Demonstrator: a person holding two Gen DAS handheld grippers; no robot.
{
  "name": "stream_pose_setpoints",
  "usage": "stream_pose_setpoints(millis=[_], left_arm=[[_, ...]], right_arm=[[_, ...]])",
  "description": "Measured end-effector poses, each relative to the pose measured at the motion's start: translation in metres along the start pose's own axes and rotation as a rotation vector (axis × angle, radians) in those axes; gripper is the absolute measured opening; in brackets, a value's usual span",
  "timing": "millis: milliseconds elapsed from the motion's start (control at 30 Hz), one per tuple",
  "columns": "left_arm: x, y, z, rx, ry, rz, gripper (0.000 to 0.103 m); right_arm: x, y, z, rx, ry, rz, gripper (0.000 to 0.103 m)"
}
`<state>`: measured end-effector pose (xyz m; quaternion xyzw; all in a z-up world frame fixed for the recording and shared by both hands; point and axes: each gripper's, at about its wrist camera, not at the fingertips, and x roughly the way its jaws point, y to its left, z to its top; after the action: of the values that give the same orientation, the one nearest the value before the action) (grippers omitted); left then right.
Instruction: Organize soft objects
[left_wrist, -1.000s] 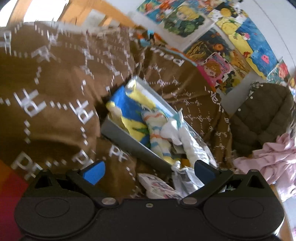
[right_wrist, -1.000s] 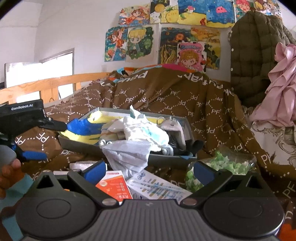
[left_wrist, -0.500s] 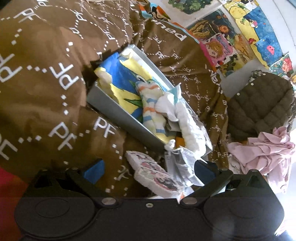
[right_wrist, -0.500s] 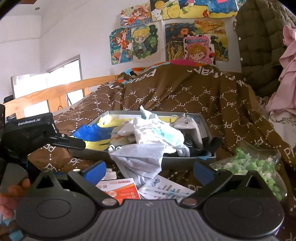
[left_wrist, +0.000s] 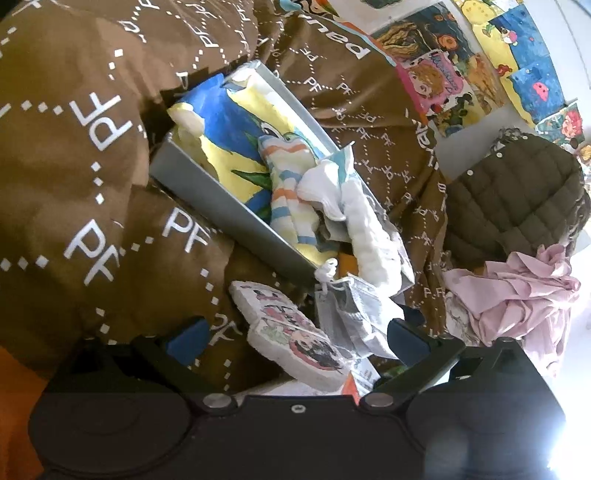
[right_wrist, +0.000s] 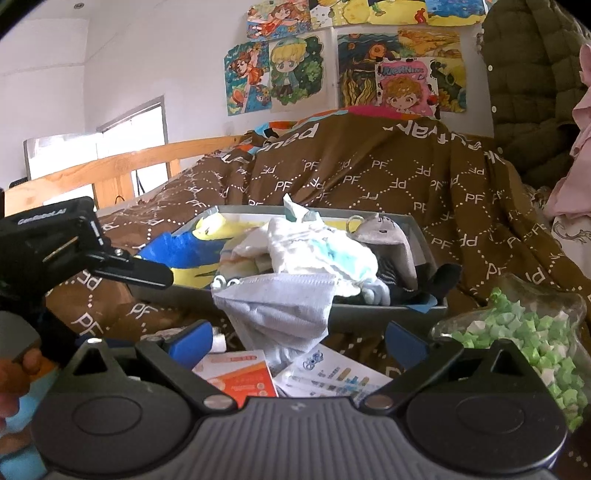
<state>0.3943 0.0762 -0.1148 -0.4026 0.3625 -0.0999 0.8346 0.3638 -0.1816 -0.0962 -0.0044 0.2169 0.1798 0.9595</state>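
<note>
Both grippers spread wide, nothing held. Left gripper (left_wrist: 293, 338) hangs over the near edge of the bed, pointing down at the sponge block (left_wrist: 291, 338) with cartoon prints, which lies on the brown blanket (left_wrist: 85, 155) just outside the tray's near wall. Looks like that's the next pick.

Right gripper (right_wrist: 297, 338) sits low, aimed at the grey face mask (right_wrist: 280, 306). Mask drapes over the near wall of the grey tray (right_wrist: 369, 317), half in, half hanging out onto the leaflets (right_wrist: 288, 373) below. Probably needs pushing fully in or a re-fold.

Tray is already loaded: blue and yellow cloth (left_wrist: 229, 122) at the far end, striped sock (left_wrist: 291, 184), white fluffy cloth (left_wrist: 369, 229), grey plush (right_wrist: 384, 240). Soft stuff goes in the tray, so it sits within reach of both hands.

Jar of green paper stars (right_wrist: 517, 332) stands right of the tray, touching nothing soft. Likely stays put.

Risk: the mask's ear loops could snag on a fingertip.
</note>
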Motion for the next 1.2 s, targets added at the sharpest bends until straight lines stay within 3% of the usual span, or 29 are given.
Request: stream_pose_setpoints(millis=[133,367,700,933,1067,1200], left_arm=[[0.001,0.002,0.0,-0.025,0.016,-0.025,0.098],[0.005,-0.001,-0.007,0.029,0.029,0.021,0.09],[0.007,0.001,-0.009,-0.087,0.053,-0.039,0.078],[0.013,0.018,-0.007,-0.189,0.062,-0.076,0.055],[0.021,0.027,-0.006,-0.261,0.081,-0.123,0.051],[0.026,0.026,-0.006,-0.27,0.081,-0.127,0.044]], right_arm=[[0.006,-0.002,0.002,0.008,0.01,0.013,0.1],[0.01,-0.002,0.004,-0.005,0.011,0.025,0.097],[0.014,-0.005,0.007,0.008,0.02,0.026,0.095],[0.023,-0.006,0.011,0.04,0.051,0.05,0.091],[0.029,-0.007,0.012,0.049,0.068,0.081,0.091],[0.031,-0.008,0.014,0.067,0.061,0.111,0.09]])
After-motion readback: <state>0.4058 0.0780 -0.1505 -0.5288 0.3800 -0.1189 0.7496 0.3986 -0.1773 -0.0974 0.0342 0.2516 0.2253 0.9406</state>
